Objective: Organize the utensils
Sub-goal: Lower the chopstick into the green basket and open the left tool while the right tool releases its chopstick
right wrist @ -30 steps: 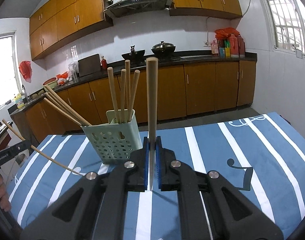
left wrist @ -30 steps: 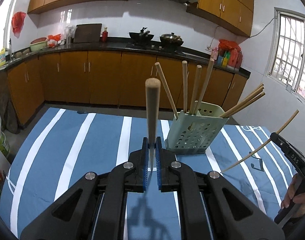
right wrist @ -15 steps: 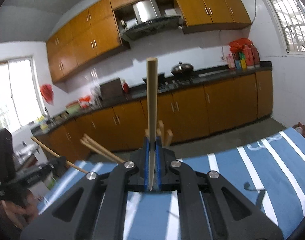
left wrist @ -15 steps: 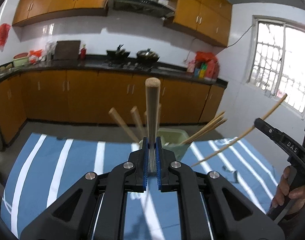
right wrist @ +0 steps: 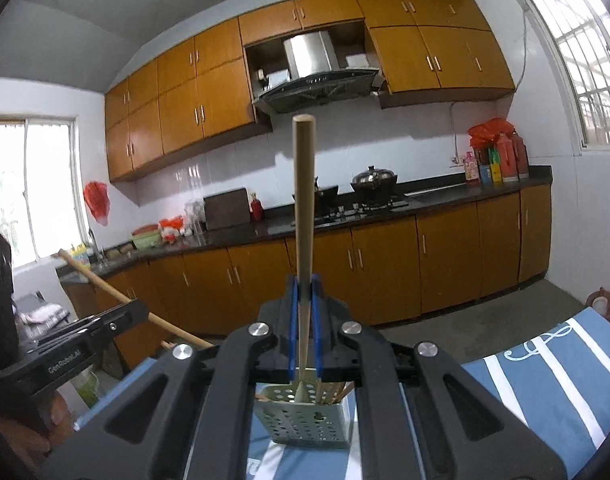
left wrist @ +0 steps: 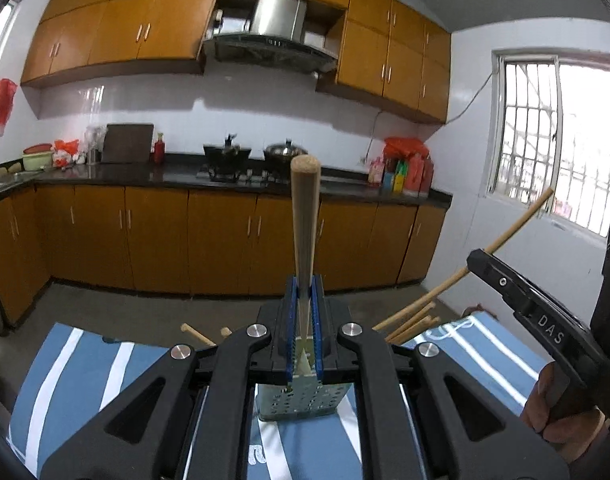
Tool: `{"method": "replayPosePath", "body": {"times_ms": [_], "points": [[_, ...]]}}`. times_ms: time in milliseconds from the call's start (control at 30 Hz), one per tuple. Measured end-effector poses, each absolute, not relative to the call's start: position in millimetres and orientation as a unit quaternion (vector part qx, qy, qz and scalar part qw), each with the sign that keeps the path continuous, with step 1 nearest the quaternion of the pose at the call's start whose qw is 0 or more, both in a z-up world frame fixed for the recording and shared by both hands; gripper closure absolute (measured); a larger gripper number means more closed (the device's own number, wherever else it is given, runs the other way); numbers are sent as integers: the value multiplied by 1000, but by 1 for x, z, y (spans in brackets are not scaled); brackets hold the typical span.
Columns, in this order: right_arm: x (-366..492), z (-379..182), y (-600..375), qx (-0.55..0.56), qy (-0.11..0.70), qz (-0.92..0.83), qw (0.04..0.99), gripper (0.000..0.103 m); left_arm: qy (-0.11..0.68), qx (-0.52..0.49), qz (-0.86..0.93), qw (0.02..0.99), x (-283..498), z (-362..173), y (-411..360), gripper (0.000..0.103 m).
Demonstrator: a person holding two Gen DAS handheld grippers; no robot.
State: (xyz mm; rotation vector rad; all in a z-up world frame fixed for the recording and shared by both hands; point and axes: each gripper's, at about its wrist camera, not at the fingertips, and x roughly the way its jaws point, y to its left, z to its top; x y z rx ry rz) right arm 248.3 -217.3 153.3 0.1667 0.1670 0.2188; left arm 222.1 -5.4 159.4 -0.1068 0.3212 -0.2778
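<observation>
Kitchen: orange cabinets [left wrist: 153, 236] along the far wall, range hood [left wrist: 271, 36] above the stove, wok [left wrist: 226, 153] and lidded pot [right wrist: 374, 179] on the dark counter [left wrist: 105, 174]. Barred window [left wrist: 553, 148] on the right wall.

Table [left wrist: 85, 364] in the foreground, blue cloth with white stripes.

Utensil holder [right wrist: 305, 420]: pale green, perforated, standing upright on the cloth. In both wrist views it sits low and centre, mostly hidden behind the gripper bodies. Several chopsticks stand in it, tops leaning outward; in the left wrist view a few ends [left wrist: 415, 322] poke out to the right of the gripper and two [left wrist: 193, 332] to the left.

Left gripper [left wrist: 304, 320]: blue pads clamped together on one chopstick [left wrist: 305, 220], which sticks straight out ahead past the fingertips, round end toward the counter. Held above the holder, not in it.

Right gripper [right wrist: 304, 320]: same picture, pads pinched on its own chopstick [right wrist: 303, 208], pointing forward and slightly up in frame. Also above the holder, clear of it.

Each gripper appears in the other's view at the edge, with its stick angled up and away. Person's hand [left wrist: 561, 412] wraps the right gripper's handle, lower right in the left wrist view.
</observation>
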Motion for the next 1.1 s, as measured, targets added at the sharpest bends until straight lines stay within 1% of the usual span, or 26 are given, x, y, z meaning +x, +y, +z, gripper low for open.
{"method": "replayPosePath", "body": {"times_ms": [367,733,833,867,933,967,1000,1100], "points": [[293,119,-198,54,143,105,983,95,217,-46,-133,966,249,126,-10,96],[306,110,-195,49,157,99,981,95,244,-49,-137,959,267,112,-15,96],[309,111,-192,49,163,97,981,93,252,-61,-138,956,270,110,-14,95],[309,113,-193,55,163,99,980,91,248,-72,-139,956,270,112,-10,94],[308,115,-195,60,160,99,980,84,240,-83,-140,957,266,116,-5,85],[305,117,-196,62,155,98,981,81,233,-85,-137,959,263,119,-3,73],[303,118,-198,64,151,97,982,80,227,-87,-135,960,263,121,-1,67],[295,122,-202,71,143,97,982,78,212,-96,-135,963,256,129,5,66]]}}
